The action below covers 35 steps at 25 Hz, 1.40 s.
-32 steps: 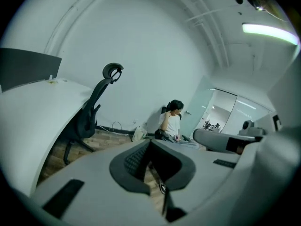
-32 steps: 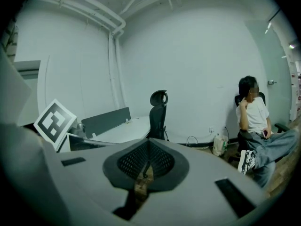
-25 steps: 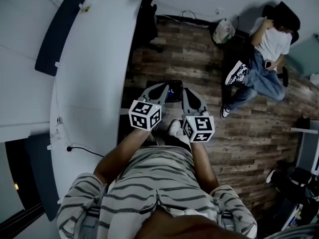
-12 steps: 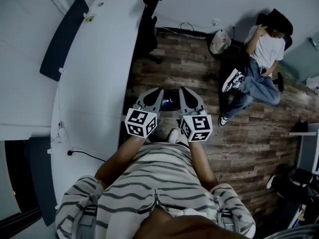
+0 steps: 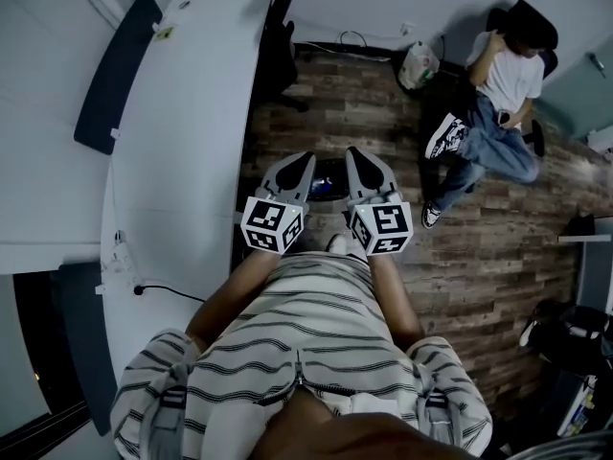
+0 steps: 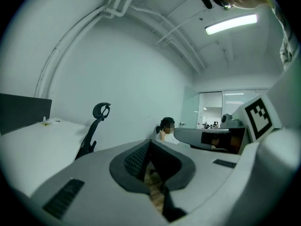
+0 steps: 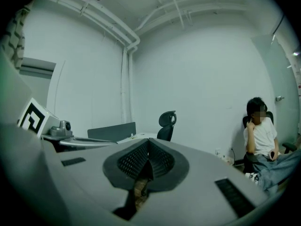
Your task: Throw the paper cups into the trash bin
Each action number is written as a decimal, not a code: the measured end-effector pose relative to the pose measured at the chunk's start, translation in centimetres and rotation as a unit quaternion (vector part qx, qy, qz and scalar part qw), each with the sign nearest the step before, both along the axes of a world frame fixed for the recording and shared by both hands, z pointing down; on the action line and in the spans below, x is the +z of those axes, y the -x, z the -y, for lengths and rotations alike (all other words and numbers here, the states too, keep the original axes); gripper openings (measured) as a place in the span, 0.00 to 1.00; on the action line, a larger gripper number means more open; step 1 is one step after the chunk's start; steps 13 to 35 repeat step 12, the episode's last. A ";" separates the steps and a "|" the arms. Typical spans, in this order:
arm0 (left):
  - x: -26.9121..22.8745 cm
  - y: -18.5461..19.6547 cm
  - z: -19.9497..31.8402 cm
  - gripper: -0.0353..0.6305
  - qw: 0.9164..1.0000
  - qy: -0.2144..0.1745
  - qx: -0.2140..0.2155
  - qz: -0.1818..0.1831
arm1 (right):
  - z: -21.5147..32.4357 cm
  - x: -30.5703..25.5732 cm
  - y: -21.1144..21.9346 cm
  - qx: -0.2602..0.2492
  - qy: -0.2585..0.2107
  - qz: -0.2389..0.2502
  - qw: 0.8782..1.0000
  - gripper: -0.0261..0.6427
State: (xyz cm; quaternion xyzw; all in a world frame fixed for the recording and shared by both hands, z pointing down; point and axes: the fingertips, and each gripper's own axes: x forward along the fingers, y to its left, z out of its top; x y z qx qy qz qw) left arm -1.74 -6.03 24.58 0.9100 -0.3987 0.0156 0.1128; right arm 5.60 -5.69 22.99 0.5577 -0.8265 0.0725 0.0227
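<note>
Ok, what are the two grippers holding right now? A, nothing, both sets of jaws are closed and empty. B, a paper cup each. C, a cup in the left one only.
A: the jaws of the left gripper and of the right gripper meet at the tips with nothing between them.

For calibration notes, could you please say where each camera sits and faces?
Head view: on the person's head, facing steeply down; striped shirt, forearms, left gripper and right gripper show.
Left gripper view: on the left gripper, roughly level along its shut jaws; right gripper's cube shows.
Right gripper view: on the right gripper, likewise; left gripper's cube shows.
Shared: office chair, seated person.
</note>
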 end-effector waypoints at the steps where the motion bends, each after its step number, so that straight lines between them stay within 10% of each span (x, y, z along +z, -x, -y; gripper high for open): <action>1: -0.4 -0.1 0.0 0.09 1.000 -0.006 0.001 -0.001 | -0.1 -0.2 -0.2 0.001 -0.002 0.002 1.000 0.06; 35: -2.0 -0.6 -0.1 0.09 0.999 -0.043 0.007 0.003 | 0.1 -1.1 -1.0 0.009 -0.022 0.007 1.000 0.06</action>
